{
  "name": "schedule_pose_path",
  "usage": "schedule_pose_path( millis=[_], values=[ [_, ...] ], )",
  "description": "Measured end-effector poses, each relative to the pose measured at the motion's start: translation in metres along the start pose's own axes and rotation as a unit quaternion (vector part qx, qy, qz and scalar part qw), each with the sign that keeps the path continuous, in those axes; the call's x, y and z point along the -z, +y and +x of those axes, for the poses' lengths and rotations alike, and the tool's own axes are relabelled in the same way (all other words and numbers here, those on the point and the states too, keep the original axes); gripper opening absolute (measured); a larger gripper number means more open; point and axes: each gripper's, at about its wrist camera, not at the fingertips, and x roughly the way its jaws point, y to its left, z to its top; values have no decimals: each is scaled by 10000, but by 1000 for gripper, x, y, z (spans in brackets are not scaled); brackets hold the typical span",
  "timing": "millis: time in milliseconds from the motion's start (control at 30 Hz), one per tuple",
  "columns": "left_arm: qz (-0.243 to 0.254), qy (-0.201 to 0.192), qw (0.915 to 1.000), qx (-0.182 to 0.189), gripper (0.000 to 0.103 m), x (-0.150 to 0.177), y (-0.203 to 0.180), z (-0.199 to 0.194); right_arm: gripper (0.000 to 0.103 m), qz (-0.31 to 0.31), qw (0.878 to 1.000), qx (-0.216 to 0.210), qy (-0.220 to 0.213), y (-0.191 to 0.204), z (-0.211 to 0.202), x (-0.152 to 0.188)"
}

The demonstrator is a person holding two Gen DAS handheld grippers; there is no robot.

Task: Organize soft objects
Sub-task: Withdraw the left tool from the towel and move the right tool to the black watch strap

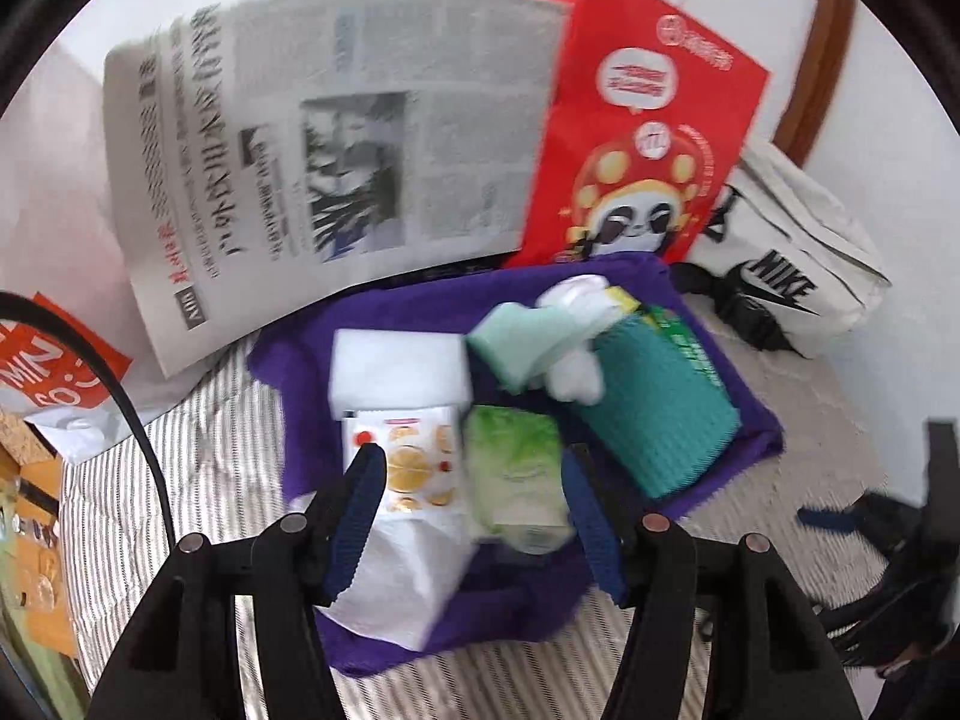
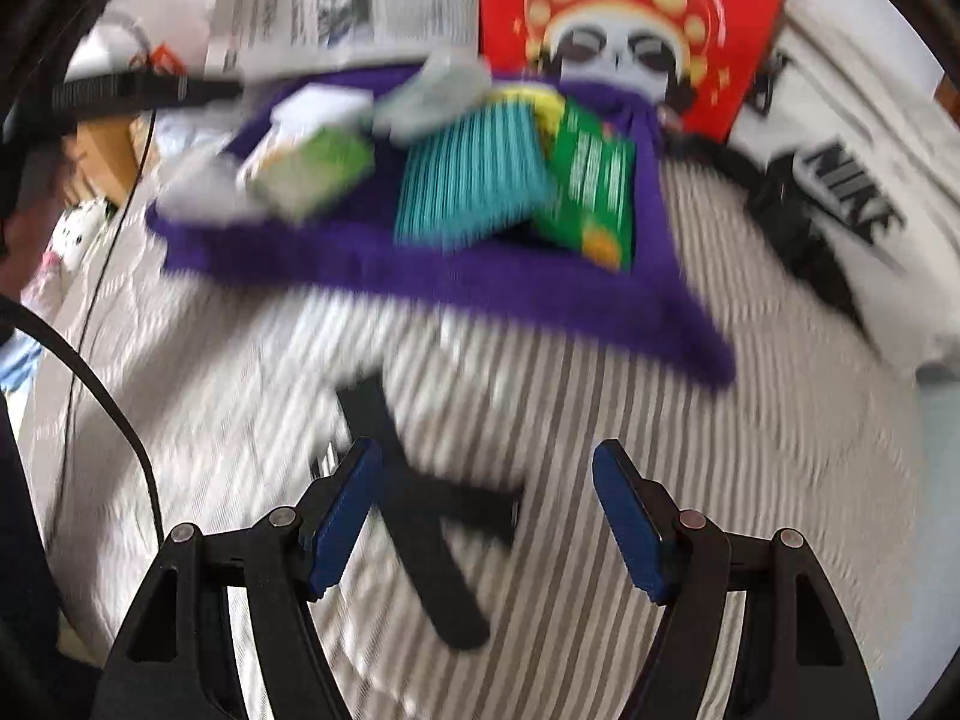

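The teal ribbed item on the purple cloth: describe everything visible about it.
The teal ribbed item looks like soft corrugated material, folded or rolled into a thick block. It lies tilted on the purple cloth, with a green printed packet along its far side and a pale green cloth overlapping its upper end. No gripper touches it.

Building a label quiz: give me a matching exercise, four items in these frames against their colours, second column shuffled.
Column 1:
1. cloth spread under the soft items
2. ribbed roll
3. paper bag with the panda print
4. foam block

Column 2:
A. white
B. red
C. purple
D. teal

Pairs: 1-C, 2-D, 3-B, 4-A.
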Motion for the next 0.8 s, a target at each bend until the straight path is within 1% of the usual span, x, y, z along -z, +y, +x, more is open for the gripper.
schedule_pose_path(
  millis=[67,133,267,333,400,500,667,700,733,800],
  values=[
    [84,-9,9999,66,59,4,-12,-3,72,-87,9999,55,40,1,2,12],
    [178,42,9998,128,59,11,-25,-6,72,-274,9995,129,-13,4,3,20],
    [294,207,9994,-7,59,30,-41,-12,72,-750,9959,461,-189,11,8,24],
    [315,256,9991,-74,59,41,-44,-19,72,-906,9945,394,-361,16,9,23],
    [288,297,9990,-177,59,52,-43,-27,72,-988,9937,284,-442,19,11,19],
    [66,303,9991,-284,59,71,-37,-38,72,-1147,9914,207,-592,27,17,11],
    [-339,350,9983,-321,59,98,-25,-48,71,-1435,9869,205,-708,42,24,-2],
    [-426,370,9980,-299,59,105,-23,-50,65,-1460,9867,153,-703,43,24,-4],
    [-471,384,9977,-284,59,109,-22,-50,52,-1415,9878,-49,-642,42,24,-5],
    [-557,434,9971,-272,59,118,-20,-52,44,-1244,9904,-137,-593,38,23,-5]
  ],
)
